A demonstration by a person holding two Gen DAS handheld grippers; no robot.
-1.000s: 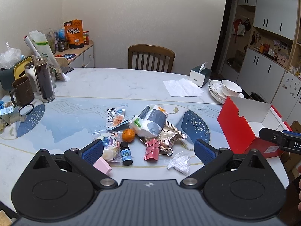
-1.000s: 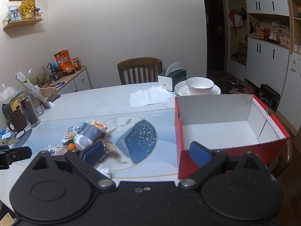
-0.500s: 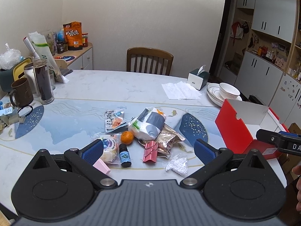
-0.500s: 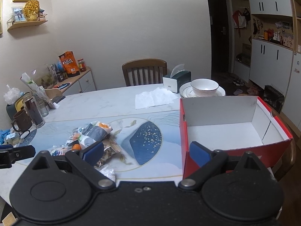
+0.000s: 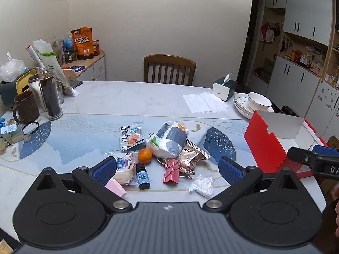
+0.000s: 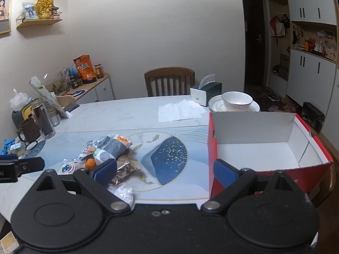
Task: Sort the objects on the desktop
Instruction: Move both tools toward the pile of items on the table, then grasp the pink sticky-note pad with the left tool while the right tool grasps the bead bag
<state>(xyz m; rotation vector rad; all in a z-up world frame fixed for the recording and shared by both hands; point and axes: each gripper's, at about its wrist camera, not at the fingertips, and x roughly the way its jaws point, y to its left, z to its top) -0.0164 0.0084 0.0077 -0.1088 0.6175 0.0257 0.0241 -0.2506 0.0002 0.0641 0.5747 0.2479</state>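
Observation:
A pile of small items lies on the table near its front edge: an orange [image 5: 145, 155], a small blue bottle [image 5: 142, 176], pink binder clips [image 5: 171, 171], a pink eraser [image 5: 116, 188], a grey-white pouch [image 5: 170, 139], snack packets [image 5: 129, 135] and a bag of white beads [image 5: 201, 186]. A red box with a white, empty inside [image 6: 264, 148] stands at the right. My left gripper [image 5: 167, 169] is open and empty, held just before the pile. My right gripper [image 6: 165, 171] is open and empty, between the pile and the box.
A tissue box [image 5: 224, 87], paper napkins [image 5: 204, 104] and stacked plates with a bowl [image 5: 256, 103] sit at the back right. A mug [image 5: 26, 110], a glass jar [image 5: 50, 97] and clutter stand at the left. A chair [image 5: 169, 69] is behind the table.
Both grippers have drawn back and risen slightly, so the pile and box look a little farther off. Nothing on the table has moved.

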